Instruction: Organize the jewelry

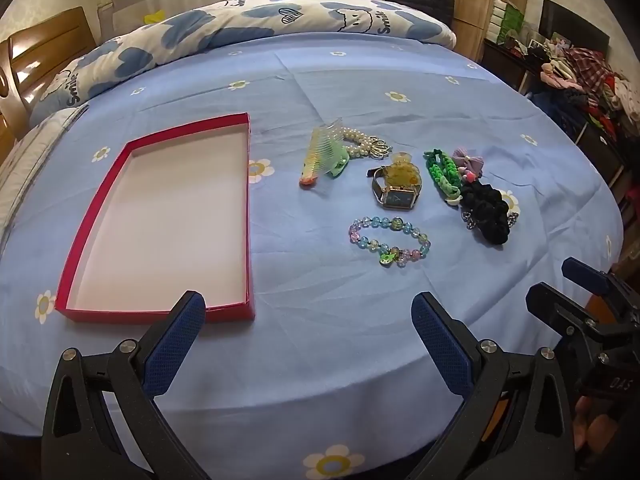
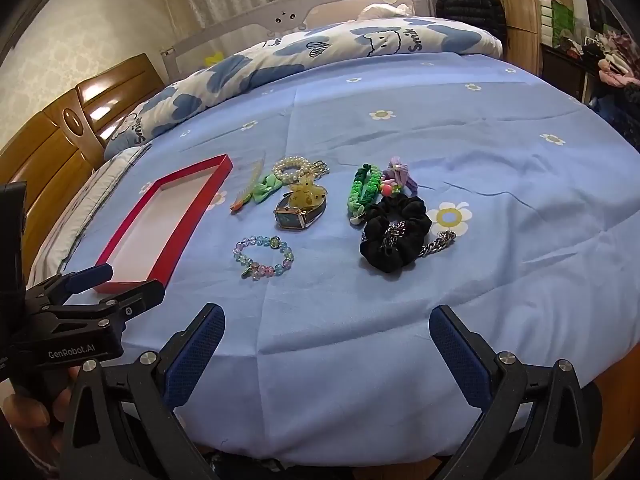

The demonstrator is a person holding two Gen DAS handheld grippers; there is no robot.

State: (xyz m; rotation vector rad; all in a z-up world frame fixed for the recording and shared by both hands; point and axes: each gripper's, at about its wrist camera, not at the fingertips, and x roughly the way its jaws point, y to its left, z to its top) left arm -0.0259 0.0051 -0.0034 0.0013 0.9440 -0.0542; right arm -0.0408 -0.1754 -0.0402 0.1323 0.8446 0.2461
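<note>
An empty red tray [image 1: 154,314] [image 2: 200,196] with a white floor lies on the blue bedsheet at the left. Right of it lie a comb [image 1: 320,156] [image 2: 248,188], a pearl bracelet [image 1: 360,142] [image 2: 290,168], a square-faced watch [image 1: 396,196] [image 2: 296,216], a pastel bead bracelet [image 1: 390,242] [image 2: 264,254], a green braided band [image 1: 440,172] [image 2: 364,192], a purple bow tie [image 1: 468,160] [image 2: 400,174] and a black scrunchie [image 1: 488,210] [image 2: 394,232] with a metal chain [image 2: 438,242]. My left gripper [image 1: 308,312] is open and empty near the tray's front corner. My right gripper [image 2: 326,326] is open and empty, short of the bead bracelet.
A folded cloud-print duvet [image 1: 280,20] [image 2: 320,48] lies along the far side of the bed. A wooden headboard [image 1: 44,56] [image 2: 60,136] stands at the left. A cluttered dark cabinet [image 1: 568,80] stands at the right. The bed's front edge [image 2: 360,452] runs just under the grippers.
</note>
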